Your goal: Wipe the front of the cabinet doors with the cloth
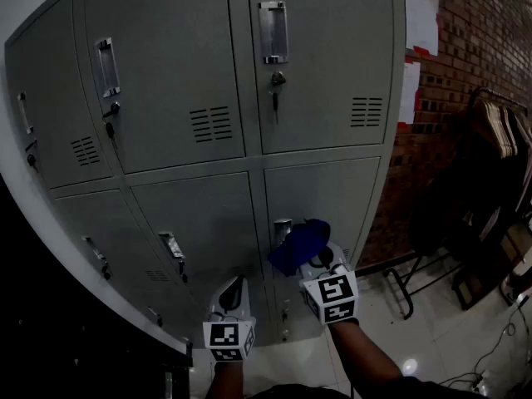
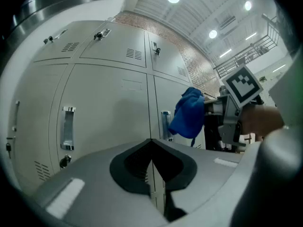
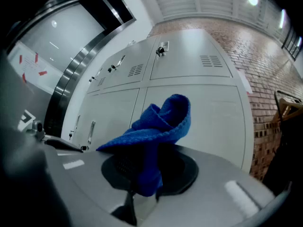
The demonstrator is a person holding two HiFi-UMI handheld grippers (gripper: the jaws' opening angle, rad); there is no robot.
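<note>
Two grippers were held low in front of a grey metal locker cabinet (image 1: 166, 81). The right gripper (image 1: 320, 260) had its jaws shut tight on a blue cloth (image 3: 158, 122). A narrow fold of it was pinched between them, and the rest bunched up above the tips in a loose crumpled peak.

In the head view the cloth (image 1: 298, 246) lay over the lower right door (image 1: 332, 194), just beside that door's chrome handle (image 1: 283, 228). The left gripper view showed it close to the door face, but none of the views showed whether it actually touched.

The left gripper (image 1: 233, 293) sat lower and to the left, near the seam between the two lower doors. Its jaws (image 2: 152, 162) were brought together with nothing between them.
</note>
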